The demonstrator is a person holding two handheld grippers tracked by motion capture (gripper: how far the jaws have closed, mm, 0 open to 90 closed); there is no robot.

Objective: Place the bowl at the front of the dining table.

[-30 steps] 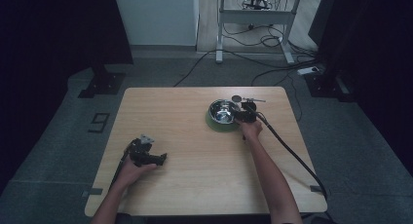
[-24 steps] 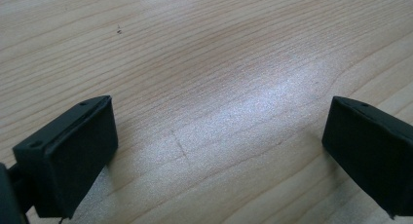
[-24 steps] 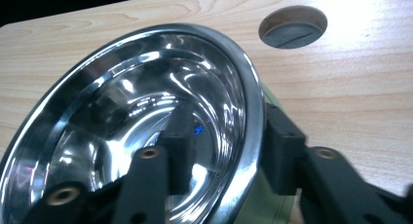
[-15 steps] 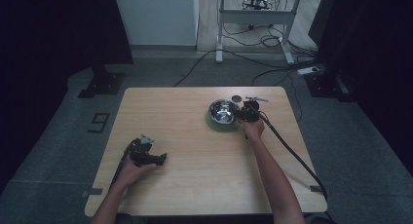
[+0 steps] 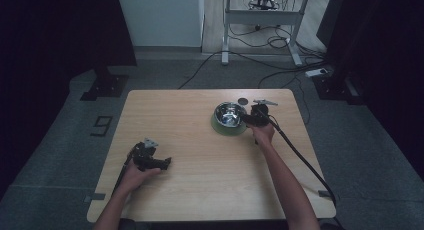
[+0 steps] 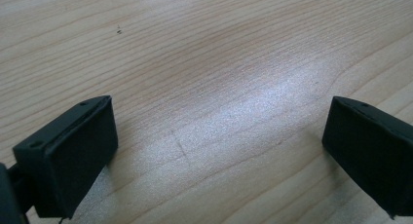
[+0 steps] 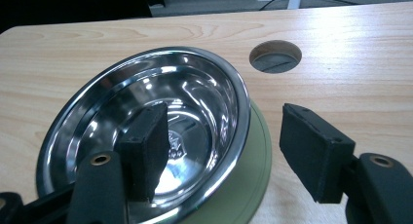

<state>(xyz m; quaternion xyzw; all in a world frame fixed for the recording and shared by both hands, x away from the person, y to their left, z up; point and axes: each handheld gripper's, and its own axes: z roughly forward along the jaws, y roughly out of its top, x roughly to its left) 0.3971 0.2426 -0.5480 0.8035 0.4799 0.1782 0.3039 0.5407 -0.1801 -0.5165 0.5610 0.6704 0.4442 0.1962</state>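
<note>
A shiny steel bowl (image 5: 229, 115) sits on a pale green plate (image 5: 226, 129) at the table's far right. My right gripper (image 5: 246, 118) is open at the bowl's right side. In the right gripper view it (image 7: 229, 136) straddles the rim of the bowl (image 7: 195, 87): one jaw is inside the bowl, the other outside over the green plate (image 7: 255, 156). Neither pad touches the rim. My left gripper (image 5: 166, 163) rests low at the near left of the table. Its jaws stand wide open (image 6: 219, 141) over bare wood, with nothing between them.
A round cable hole (image 5: 243, 100) (image 7: 275, 56) lies in the wooden table (image 5: 200, 190) just behind the bowl. A black cable (image 5: 300, 157) trails from the right gripper off the near right edge. Dark curtains, a desk frame and floor cables lie beyond the table.
</note>
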